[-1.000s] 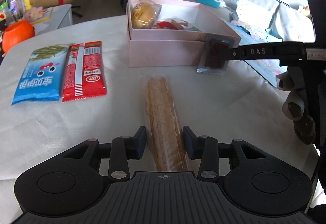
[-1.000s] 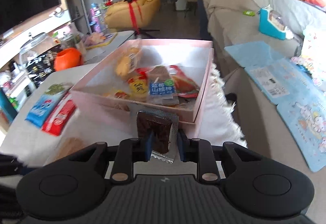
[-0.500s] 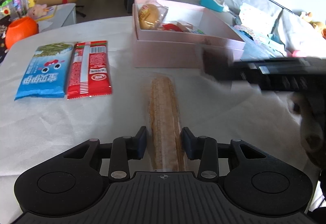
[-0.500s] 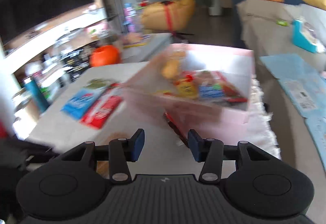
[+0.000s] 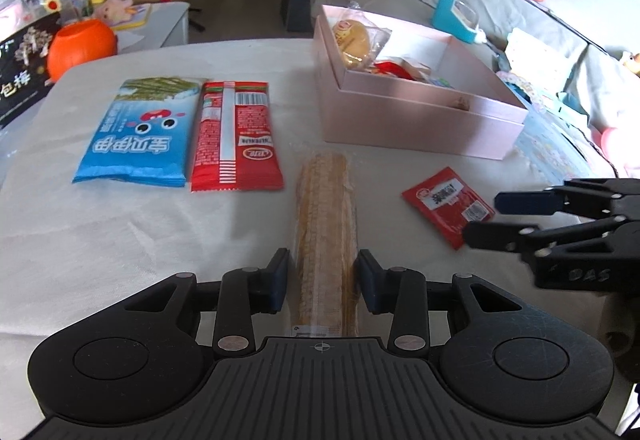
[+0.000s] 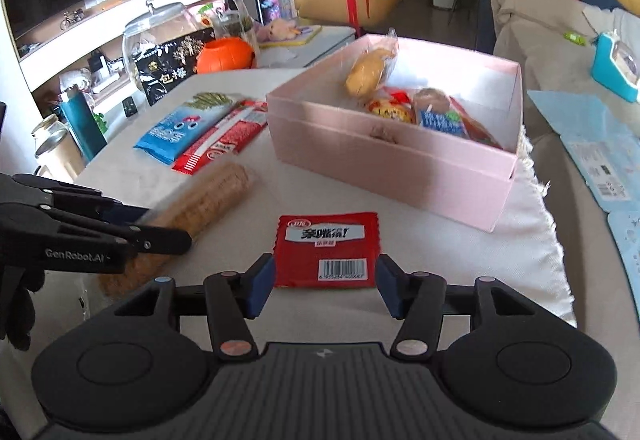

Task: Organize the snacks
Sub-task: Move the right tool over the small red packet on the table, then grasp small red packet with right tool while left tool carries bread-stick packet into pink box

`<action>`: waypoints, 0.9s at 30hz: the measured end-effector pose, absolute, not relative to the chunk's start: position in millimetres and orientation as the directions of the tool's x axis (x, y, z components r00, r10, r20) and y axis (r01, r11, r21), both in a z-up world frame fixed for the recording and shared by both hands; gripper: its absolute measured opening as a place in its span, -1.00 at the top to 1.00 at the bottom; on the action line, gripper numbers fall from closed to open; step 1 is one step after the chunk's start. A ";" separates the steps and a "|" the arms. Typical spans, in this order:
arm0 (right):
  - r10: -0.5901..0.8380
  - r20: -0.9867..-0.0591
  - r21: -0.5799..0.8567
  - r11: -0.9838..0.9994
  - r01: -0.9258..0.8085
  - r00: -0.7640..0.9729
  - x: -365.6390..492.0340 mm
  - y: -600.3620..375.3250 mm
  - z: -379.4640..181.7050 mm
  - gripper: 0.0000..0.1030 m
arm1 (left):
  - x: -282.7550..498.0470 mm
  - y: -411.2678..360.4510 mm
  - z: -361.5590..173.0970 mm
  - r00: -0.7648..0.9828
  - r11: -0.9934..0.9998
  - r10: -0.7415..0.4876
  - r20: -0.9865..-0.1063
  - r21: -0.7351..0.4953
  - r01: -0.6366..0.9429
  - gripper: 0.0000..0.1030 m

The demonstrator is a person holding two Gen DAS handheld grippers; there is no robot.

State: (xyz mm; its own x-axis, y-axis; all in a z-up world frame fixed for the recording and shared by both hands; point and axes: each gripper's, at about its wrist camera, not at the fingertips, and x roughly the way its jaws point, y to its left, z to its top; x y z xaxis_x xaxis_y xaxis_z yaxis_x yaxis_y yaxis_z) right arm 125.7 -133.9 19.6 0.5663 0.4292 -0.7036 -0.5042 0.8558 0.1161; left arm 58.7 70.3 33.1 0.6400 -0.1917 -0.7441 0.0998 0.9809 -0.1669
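A long cracker pack (image 5: 325,228) lies on the white table, and my left gripper (image 5: 322,280) is shut on its near end, pads against the clear wrapper. A small red sachet (image 6: 326,250) lies flat to its right. My right gripper (image 6: 325,288) is over the sachet's near edge. Its jaws are opening, and the pads stand clear of the sachet's sides. The pink box (image 6: 384,160) behind holds a bun and several small packs. Each gripper shows in the other's view: right gripper (image 5: 482,218), left gripper (image 6: 160,226).
A blue snack bag (image 5: 140,136) and a red snack bag (image 5: 236,136) lie side by side at the left. An orange pumpkin pot (image 5: 80,46) sits at the far left edge. A sofa with blue mats (image 6: 592,144) runs along the right of the table.
My right gripper let go of the dark brown pack, opened, and swung down over the red sachet. The left gripper stayed on the cracker pack.
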 end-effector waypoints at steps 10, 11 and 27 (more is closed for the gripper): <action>0.331 -0.708 -0.023 0.872 -0.489 0.624 121.2 -120.4 12.5 -0.12 | 58.5 68.9 31.2 0.639 0.981 -0.193 -0.744 -0.166 0.103 0.19; 0.330 -0.704 -0.021 0.875 -0.483 0.629 121.5 -125.2 13.6 -0.12 | 58.4 69.0 31.3 0.640 0.981 -0.193 -0.744 -0.166 0.103 0.19; 0.383 -0.732 0.069 0.865 -0.498 0.564 159.3 -107.3 7.3 -0.39 | 58.0 68.3 30.9 0.643 0.981 -0.192 -0.741 -0.163 0.105 0.19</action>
